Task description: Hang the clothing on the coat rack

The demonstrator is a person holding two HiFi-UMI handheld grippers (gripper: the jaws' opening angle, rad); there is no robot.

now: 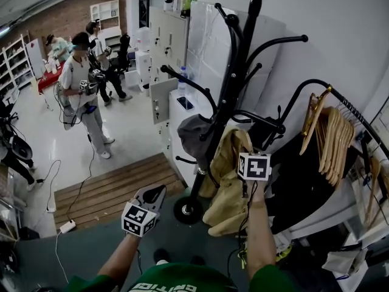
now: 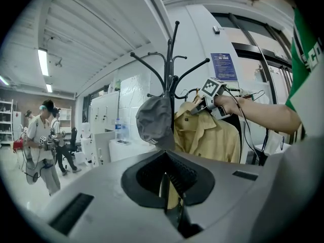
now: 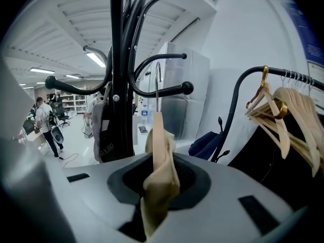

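While your head view shows only the yellow shirt (image 1: 230,190) drooping against the coat rack (image 1: 234,78) below your right claw (image 1: 244,158), the right gripper view shows that claw clamped on the shirt's wooden hanger (image 3: 156,135), its wire hook (image 3: 157,82) just beside a knobbed arm (image 3: 186,88). Your left claw (image 2: 164,189) sits closed on nothing, well apart from the rack. Whether the hook touches that arm is hard to tell, and a grey cap (image 2: 154,120) covers another arm.
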